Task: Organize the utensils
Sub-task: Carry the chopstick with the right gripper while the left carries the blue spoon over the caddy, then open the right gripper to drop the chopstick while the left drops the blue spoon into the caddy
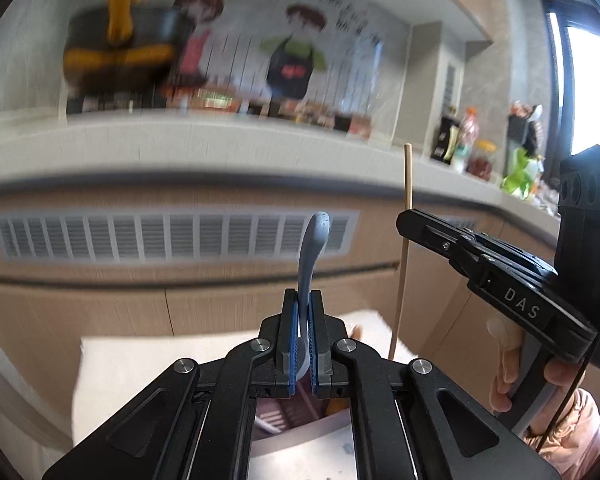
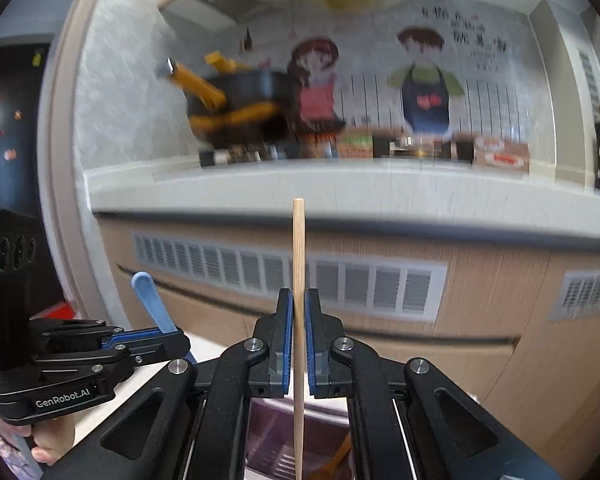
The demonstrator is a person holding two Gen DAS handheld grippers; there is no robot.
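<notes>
Left gripper (image 1: pixel 304 320): the 2 blue-padded fingers (image 1: pixel 293 340) are pressed onto the handle of a grey-blue plastic spoon-like utensil (image 1: pixel 314 248), which stands upright and rises toward 12 o'clock; its lower end is hidden between the pads. In the right wrist view the same utensil (image 2: pixel 150 300) leans toward 11 o'clock out of the left gripper (image 2: pixel 168 336).

Right gripper (image 2: pixel 299 336): the 2 fingers (image 2: pixel 286 336) are narrow, clamped on a single light wooden chopstick (image 2: pixel 299 280) held vertically; the stick runs past both ends of the pads. In the left wrist view the chopstick (image 1: pixel 406 220) stands at 3 o'clock of the spoon, well apart from it, gripped by the right gripper (image 1: pixel 410 218).

Below both grippers lies a white surface (image 1: pixel 140 360). A pinkish compartment tray (image 2: pixel 276 440) shows beneath the fingers; its contents cannot be determined.

Background: a blurred beige cabinet front with a white vent grille (image 1: pixel 140 236).
</notes>
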